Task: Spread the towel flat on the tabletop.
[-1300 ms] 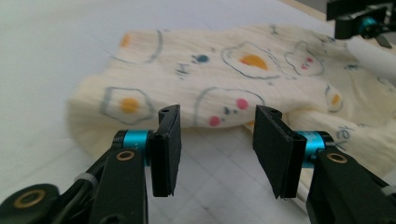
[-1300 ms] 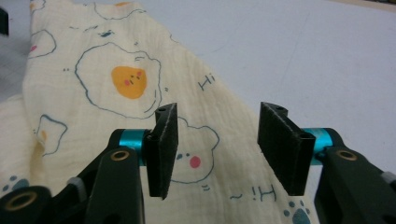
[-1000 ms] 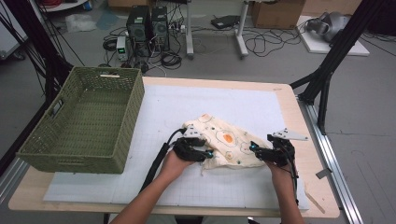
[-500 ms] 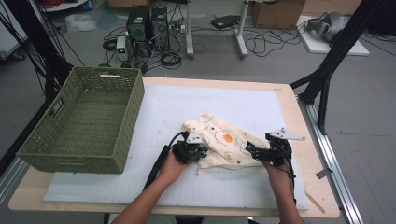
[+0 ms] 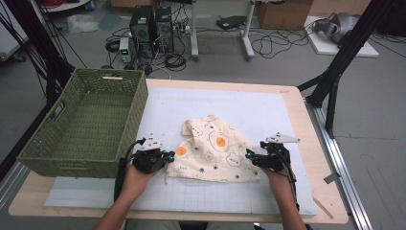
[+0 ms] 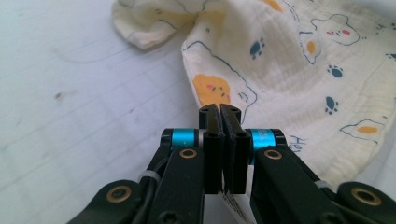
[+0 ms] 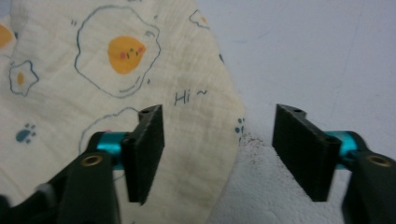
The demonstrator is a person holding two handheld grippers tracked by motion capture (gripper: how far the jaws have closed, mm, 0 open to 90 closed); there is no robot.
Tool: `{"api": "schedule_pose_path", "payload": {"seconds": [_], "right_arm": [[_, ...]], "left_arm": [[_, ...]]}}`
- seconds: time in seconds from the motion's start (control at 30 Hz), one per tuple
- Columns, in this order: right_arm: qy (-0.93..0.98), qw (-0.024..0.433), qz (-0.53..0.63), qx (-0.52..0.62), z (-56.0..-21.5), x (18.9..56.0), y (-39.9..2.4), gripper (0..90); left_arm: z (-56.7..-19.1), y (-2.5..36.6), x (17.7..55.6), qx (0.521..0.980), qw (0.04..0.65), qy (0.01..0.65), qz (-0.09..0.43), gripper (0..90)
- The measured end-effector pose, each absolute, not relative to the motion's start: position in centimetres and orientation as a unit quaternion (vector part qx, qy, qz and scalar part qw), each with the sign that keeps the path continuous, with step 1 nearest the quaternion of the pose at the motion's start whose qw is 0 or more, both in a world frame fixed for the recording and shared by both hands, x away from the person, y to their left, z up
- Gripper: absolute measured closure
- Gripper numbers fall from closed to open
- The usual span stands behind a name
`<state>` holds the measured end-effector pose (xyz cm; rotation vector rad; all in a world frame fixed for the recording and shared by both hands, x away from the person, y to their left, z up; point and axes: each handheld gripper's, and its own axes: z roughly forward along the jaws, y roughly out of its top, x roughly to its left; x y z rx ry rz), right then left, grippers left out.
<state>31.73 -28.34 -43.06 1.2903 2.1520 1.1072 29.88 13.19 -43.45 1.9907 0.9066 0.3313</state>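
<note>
A cream cloth (image 5: 215,153) printed with fried eggs and paw marks lies spread on the white mat (image 5: 268,105). My left gripper (image 5: 166,156) sits at the cloth's left edge. In the left gripper view its jaws (image 6: 219,110) are pressed together, with a strip of the cloth (image 6: 289,70) pinched between them. My right gripper (image 5: 250,156) is at the cloth's right corner. In the right gripper view its jaws (image 7: 219,126) stand apart and have just been closing. The corner of the cloth (image 7: 93,70) lies between them, and the pads are not touching it.
A green woven basket (image 5: 130,125) stands on the table's left side, close to my left hand. The wooden table edge (image 5: 330,182) runs along the right. Black frame legs, cables and computer boxes are on the floor beyond the table.
My left gripper has shut and moved left toward the basket, drawing the bunched cloth out flatter and wider. My right hand has stayed in place at the cloth's right corner.
</note>
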Motion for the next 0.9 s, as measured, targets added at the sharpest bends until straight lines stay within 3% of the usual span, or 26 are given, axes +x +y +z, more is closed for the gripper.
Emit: {"api": "schedule_pose_path", "payload": {"seconds": [0.1, 0.47, 0.5, 0.57, 0.63, 0.7, 0.73, 0.9], "right_arm": [[0.782, 0.190, 0.384, 0.453, -43.3, 31.8, -27.7, 46.6], [0.820, 0.166, 0.354, 0.417, -44.2, 32.0, -24.8, 57.4], [0.825, 0.167, 0.350, 0.412, -44.3, 32.0, -24.6, 58.3], [0.827, 0.169, 0.350, 0.407, -44.4, 32.0, -24.5, 61.0], [0.827, 0.163, 0.353, 0.406, -44.4, 32.0, -24.6, 70.5], [0.831, 0.156, 0.353, 0.402, -44.3, 31.9, -24.6, 85.1], [0.835, 0.154, 0.351, 0.396, -44.2, 31.8, -24.6, 87.6], [0.851, 0.126, 0.343, 0.376, -43.8, 31.0, -25.0, 88.1]], "left_arm": [[-43.3, 14.1, 28.6, 0.803, 0.449, 0.367, 0.137, 87.3], [-42.9, 14.9, 26.2, 0.805, 0.461, 0.353, 0.123, 85.5], [-42.9, 14.8, 26.3, 0.801, 0.467, 0.356, 0.117, 80.4], [-43.0, 14.7, 26.6, 0.789, 0.474, 0.373, 0.113, 59.9], [-42.8, 14.7, 27.0, 0.783, 0.476, 0.382, 0.121, 52.1], [-42.6, 14.7, 27.6, 0.773, 0.484, 0.390, 0.125, 49.3], [-42.4, 14.6, 27.9, 0.768, 0.489, 0.394, 0.125, 48.2], [-41.4, 15.0, 29.9, 0.748, 0.510, 0.406, 0.125, 45.9]]}}
